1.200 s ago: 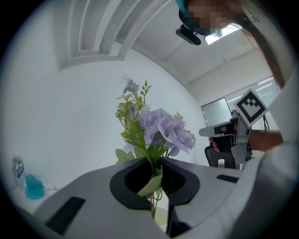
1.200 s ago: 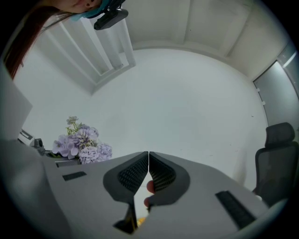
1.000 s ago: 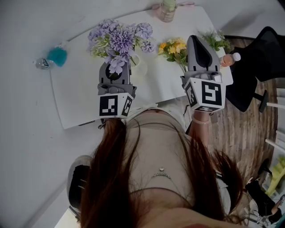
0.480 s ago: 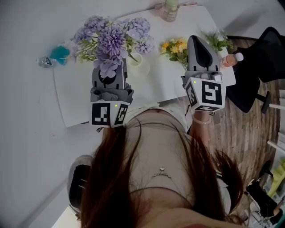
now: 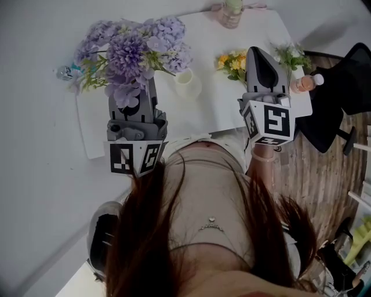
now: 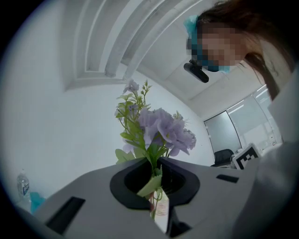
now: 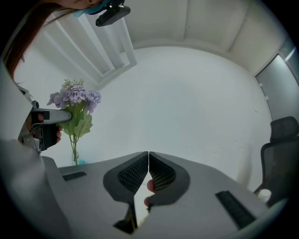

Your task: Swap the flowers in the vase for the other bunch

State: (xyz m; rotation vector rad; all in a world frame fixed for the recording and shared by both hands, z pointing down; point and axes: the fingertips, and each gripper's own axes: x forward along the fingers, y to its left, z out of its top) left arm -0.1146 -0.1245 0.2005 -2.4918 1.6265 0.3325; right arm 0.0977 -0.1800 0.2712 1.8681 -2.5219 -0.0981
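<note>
Left gripper: jaws clamped on the stems of the purple flowers. In the left gripper view the stems and a leaf run up through the narrow gap of the gripper, and the blooms stand above it at 12 o'clock.
Purple flowers: held in the air, clear of the vase. From the head view the bunch spreads over the table's 10 o'clock corner.
Vase: white, upright on the table, at 4 o'clock of the purple bunch and apart from it.
Yellow flowers: lying on the table at 2 o'clock of the vase.
Right gripper: jaws together with nothing between the pads, as the right gripper view shows. Its nose is just beside the yellow flowers, at their 3 o'clock. That view also catches the purple bunch at 9 o'clock.
Green sprig: at 3 o'clock of the right gripper's nose.
Bottle: at the table's 3 o'clock edge.
Jar: at the table's 12 o'clock edge.
Chair: black, off the table at 3 o'clock.
</note>
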